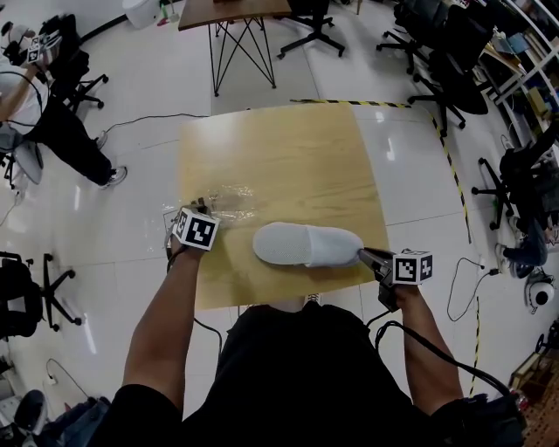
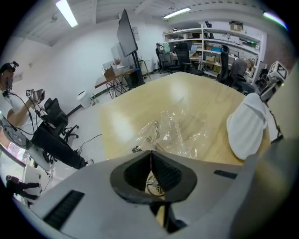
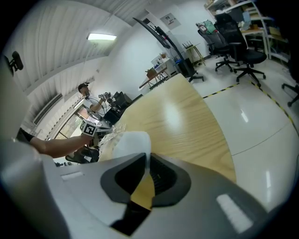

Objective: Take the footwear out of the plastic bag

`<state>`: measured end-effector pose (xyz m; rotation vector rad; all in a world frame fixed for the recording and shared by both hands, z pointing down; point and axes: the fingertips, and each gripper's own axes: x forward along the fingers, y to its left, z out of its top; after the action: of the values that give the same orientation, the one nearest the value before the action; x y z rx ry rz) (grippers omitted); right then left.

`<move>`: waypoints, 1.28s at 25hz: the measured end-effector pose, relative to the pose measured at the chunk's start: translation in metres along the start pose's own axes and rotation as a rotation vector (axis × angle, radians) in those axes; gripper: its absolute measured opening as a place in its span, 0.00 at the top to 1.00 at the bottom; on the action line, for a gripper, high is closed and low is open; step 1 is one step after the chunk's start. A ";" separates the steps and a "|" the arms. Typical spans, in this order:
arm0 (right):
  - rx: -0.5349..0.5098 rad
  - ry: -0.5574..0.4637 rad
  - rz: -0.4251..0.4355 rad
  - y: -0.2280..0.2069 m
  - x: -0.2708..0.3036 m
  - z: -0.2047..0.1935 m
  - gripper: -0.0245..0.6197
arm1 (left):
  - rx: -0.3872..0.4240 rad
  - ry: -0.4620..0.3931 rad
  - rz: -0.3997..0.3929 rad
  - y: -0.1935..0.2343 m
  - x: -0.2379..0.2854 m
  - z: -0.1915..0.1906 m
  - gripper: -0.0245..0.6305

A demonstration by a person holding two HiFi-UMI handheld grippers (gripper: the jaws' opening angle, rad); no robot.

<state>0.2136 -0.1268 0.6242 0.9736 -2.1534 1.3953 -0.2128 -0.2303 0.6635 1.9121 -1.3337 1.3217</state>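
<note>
A white slipper [image 1: 310, 245] lies on the wooden table [image 1: 288, 148] near its front edge, toe to the left. My right gripper [image 1: 365, 255] is shut on the slipper's heel end; in the right gripper view the white slipper [image 3: 131, 144] runs in between the jaws [image 3: 145, 156]. The clear plastic bag [image 1: 229, 202] lies crumpled and flat to the left of the slipper, apart from it. My left gripper [image 1: 199, 208] is at the bag's left edge, shut on the film. In the left gripper view the bag [image 2: 173, 133] spreads out from the closed jaws [image 2: 151, 153], with the slipper [image 2: 247, 126] to the right.
Office chairs [image 1: 437, 52] stand at the back right and one [image 1: 35, 297] at the left. A person [image 1: 52, 131] stands far left. Black-and-yellow tape [image 1: 450, 161] marks the floor right of the table. Another table [image 1: 236, 17] stands behind.
</note>
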 end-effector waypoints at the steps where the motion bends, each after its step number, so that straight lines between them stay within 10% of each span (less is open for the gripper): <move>1: -0.001 0.007 0.006 0.003 0.002 -0.002 0.91 | 0.003 -0.006 -0.006 -0.004 0.001 0.006 0.95; 24: -0.064 0.073 -0.046 0.065 0.072 -0.017 0.90 | 0.195 -0.104 -0.190 -0.144 0.020 0.120 0.92; 32: -0.069 0.056 -0.084 0.063 0.067 -0.016 0.89 | 0.170 -0.204 -0.307 -0.153 -0.002 0.135 0.75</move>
<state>0.1214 -0.1183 0.6350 0.9759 -2.0809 1.2856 -0.0161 -0.2699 0.6259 2.3111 -0.9872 1.1413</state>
